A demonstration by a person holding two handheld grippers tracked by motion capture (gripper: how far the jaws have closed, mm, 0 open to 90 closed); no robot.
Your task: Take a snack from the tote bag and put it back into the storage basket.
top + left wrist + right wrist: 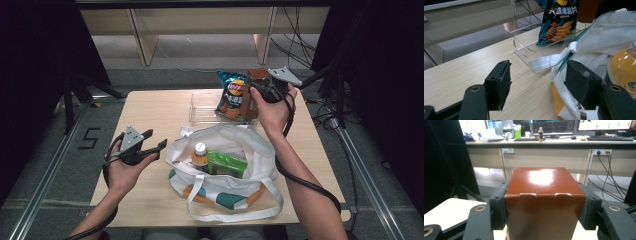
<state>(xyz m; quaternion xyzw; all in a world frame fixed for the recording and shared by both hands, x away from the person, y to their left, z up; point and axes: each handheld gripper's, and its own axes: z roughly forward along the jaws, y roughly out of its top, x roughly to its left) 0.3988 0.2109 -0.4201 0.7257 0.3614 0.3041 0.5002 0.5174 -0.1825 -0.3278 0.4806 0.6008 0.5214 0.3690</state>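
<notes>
A white tote bag [225, 145] lies open mid-table, holding an orange drink bottle [199, 155] and a green packet [226, 164]. Behind it a clear plastic tray [202, 107] holds a blue chip bag [231, 93] standing on end. My right gripper [257, 85] is shut on a tall brown carton [248, 95], held upright at the tray's right end beside the chips; in the right gripper view the carton [544, 200] sits squeezed between both pads. My left gripper [156, 140] is open and empty, just left of the bag; the bag's rim and strap [549, 61] lie beyond its fingers.
The wooden table [150, 107] has bare room at its left and far-left. Floor rails [50, 165] run along both sides, with a tripod leg [90, 82] at the left. A desk and cables [295, 50] stand beyond the far edge.
</notes>
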